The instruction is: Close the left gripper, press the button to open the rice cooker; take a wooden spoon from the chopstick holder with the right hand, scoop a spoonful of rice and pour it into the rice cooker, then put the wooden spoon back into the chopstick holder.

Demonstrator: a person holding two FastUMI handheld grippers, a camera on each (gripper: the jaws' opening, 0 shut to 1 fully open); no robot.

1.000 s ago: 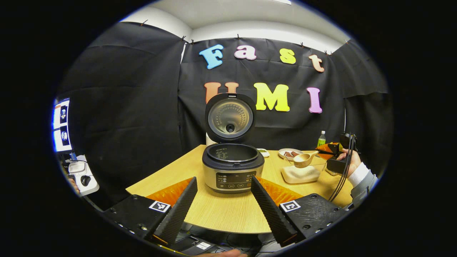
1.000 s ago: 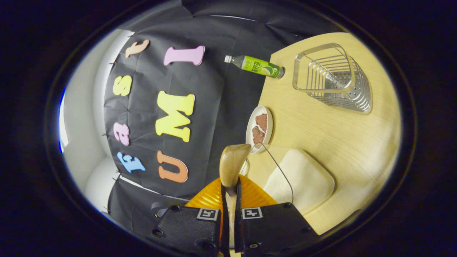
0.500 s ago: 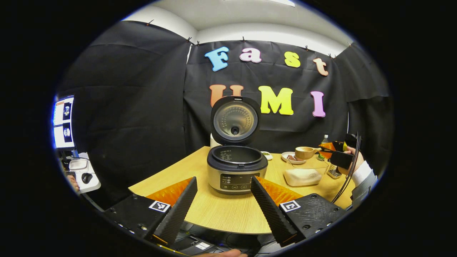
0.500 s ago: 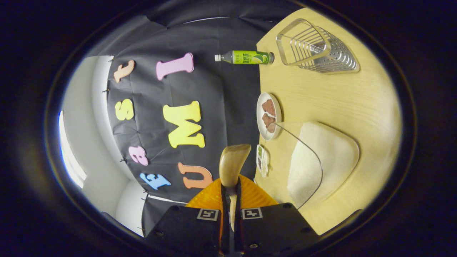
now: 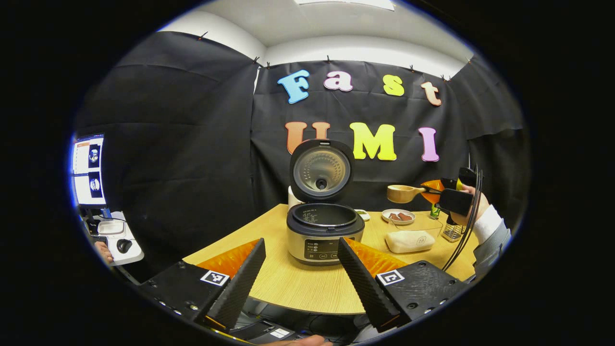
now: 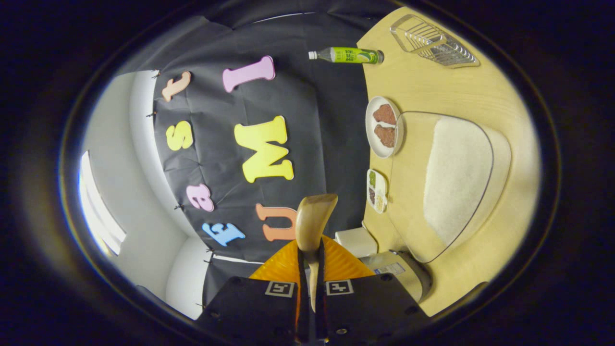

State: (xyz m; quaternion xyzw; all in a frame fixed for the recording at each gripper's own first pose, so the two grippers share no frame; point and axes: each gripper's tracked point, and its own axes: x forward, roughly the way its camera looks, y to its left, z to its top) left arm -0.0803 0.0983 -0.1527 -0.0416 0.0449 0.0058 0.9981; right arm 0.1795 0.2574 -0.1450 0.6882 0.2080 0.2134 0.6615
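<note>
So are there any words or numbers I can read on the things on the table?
Nothing here is clear enough to quote.
Rice cooker front panel: tiny white marks, too small to read.
Inside its pot: pale printed lines, blurred.
Green bottle: print on the label too small.
Rice box: a round mark, too blurred.
Square tags: black-and-white patterns, no words.

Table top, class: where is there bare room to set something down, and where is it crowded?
Bare wood on the table lies in front of the rice cooker and to its left. It is crowded right of it: rice container, plate, chopstick holder.
</note>
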